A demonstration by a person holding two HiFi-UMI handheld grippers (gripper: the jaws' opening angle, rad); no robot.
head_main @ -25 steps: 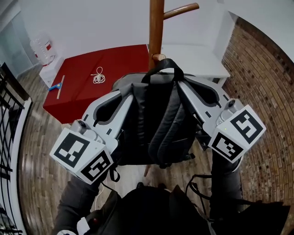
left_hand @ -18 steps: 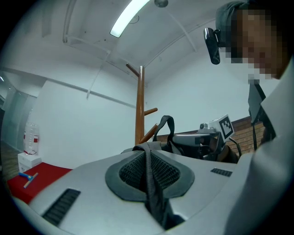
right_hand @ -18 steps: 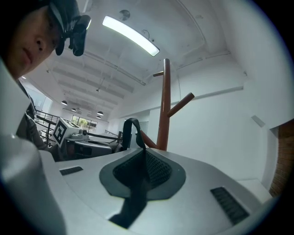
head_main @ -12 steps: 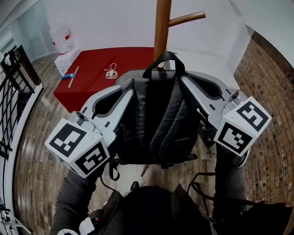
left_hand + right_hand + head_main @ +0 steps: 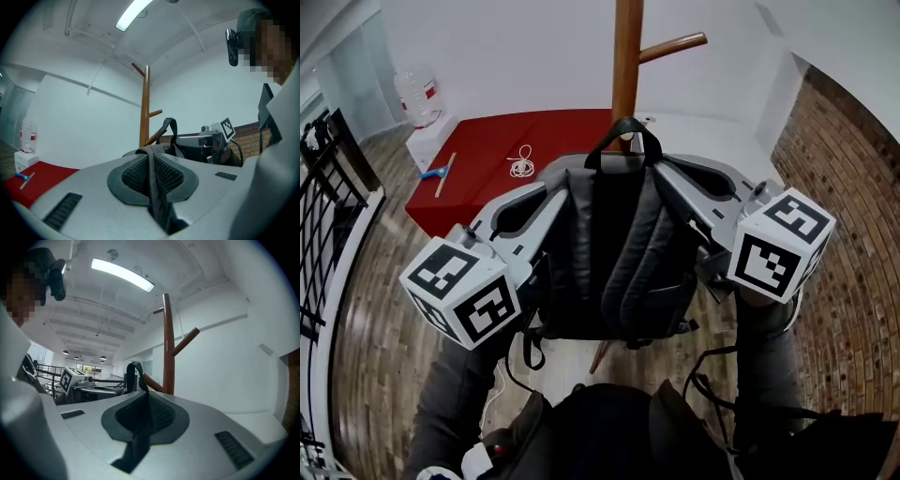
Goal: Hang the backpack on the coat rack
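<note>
black backpack point(image 5: 614, 258) held up near the wooden coat rack point(image 5: 626, 56) — left claw point(image 5: 551, 190) and right claw point(image 5: 667, 172) each clamped on its top.

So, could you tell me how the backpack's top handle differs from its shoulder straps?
The handle is a short, narrow loop; the straps are long, broad and padded. The handle arches up from the top of the backpack, in front of the pole of the rack; the straps run down its back and lie against it. Both are black.
</note>
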